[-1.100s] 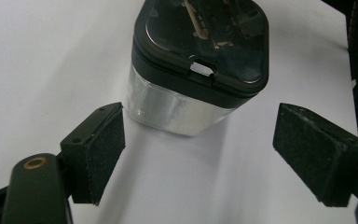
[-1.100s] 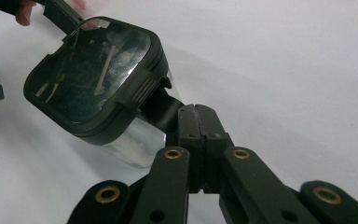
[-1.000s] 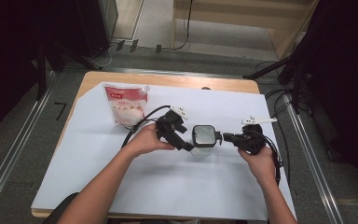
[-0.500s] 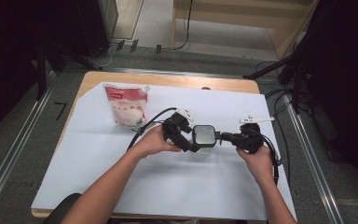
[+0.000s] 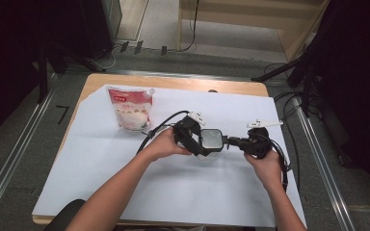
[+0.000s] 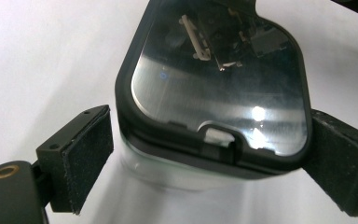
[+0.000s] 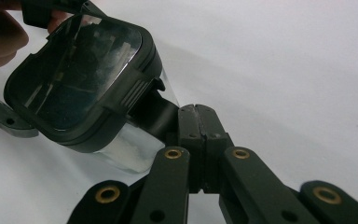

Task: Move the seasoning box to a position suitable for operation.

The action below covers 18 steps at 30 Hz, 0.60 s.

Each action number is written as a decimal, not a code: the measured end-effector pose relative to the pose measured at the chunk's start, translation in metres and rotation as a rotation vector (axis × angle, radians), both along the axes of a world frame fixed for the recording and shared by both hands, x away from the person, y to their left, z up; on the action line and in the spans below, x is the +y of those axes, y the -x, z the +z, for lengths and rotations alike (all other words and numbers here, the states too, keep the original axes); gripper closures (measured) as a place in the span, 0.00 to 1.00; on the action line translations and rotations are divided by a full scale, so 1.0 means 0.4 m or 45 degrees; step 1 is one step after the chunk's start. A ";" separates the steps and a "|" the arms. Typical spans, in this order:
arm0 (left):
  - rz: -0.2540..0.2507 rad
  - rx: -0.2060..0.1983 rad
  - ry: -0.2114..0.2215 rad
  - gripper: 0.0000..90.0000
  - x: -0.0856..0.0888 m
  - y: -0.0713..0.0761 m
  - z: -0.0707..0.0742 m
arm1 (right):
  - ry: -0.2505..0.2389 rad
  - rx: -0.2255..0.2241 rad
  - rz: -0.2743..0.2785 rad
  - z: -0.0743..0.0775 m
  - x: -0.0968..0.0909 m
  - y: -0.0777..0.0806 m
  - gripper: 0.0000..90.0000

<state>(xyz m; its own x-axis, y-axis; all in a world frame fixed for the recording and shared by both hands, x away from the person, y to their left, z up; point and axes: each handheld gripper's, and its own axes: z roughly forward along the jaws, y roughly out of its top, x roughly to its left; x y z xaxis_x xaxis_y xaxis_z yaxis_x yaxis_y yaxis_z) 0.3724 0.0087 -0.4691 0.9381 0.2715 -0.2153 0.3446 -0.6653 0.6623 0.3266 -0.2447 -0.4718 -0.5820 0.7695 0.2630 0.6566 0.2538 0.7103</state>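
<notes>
While a clear container (image 5: 211,142) with a dark lid sits mid-table on white paper (image 5: 101,159), its handle is pinched by the closed right gripper (image 5: 231,141); it is flanked, apparently untouched, by the wide left gripper (image 5: 198,144) (a pouch (image 5: 129,109) lies well apart).

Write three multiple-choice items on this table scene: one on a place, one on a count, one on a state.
1. Where does the pouch lie?
A. Far left of the table
B. Under the container
C. At the near right edge

2. How many grippers reach the lidded container?
A. None
B. One
C. Two

3. How does the right gripper stand?
A. Wide open
B. Shut
C. Lying set down on the table

Key: 1 A, the high view shows it far left, apart from the hands. 2 C, the left gripper and the right one meet there. 3 B, its jaws press together beside the lid.
</notes>
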 end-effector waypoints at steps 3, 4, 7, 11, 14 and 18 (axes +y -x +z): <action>-0.016 -0.001 -0.004 0.10 -0.007 -0.004 -0.002 | 0.005 -0.002 -0.002 0.000 0.001 0.001 1.00; -0.017 -0.005 -0.006 0.10 -0.010 -0.002 -0.002 | 0.009 -0.008 -0.002 0.000 0.002 0.001 1.00; -0.024 -0.016 -0.001 0.12 -0.015 -0.001 -0.001 | 0.009 -0.008 -0.004 0.000 0.002 0.001 1.00; -0.046 -0.083 -0.033 0.15 -0.017 0.006 0.007 | 0.014 -0.012 -0.007 0.000 0.003 0.002 1.00; -0.054 -0.135 -0.055 0.16 -0.020 0.014 0.015 | 0.016 -0.006 -0.008 -0.001 0.004 0.002 1.00; -0.036 -0.121 -0.057 0.16 -0.020 0.013 0.018 | 0.020 0.001 -0.004 -0.003 0.004 0.001 1.00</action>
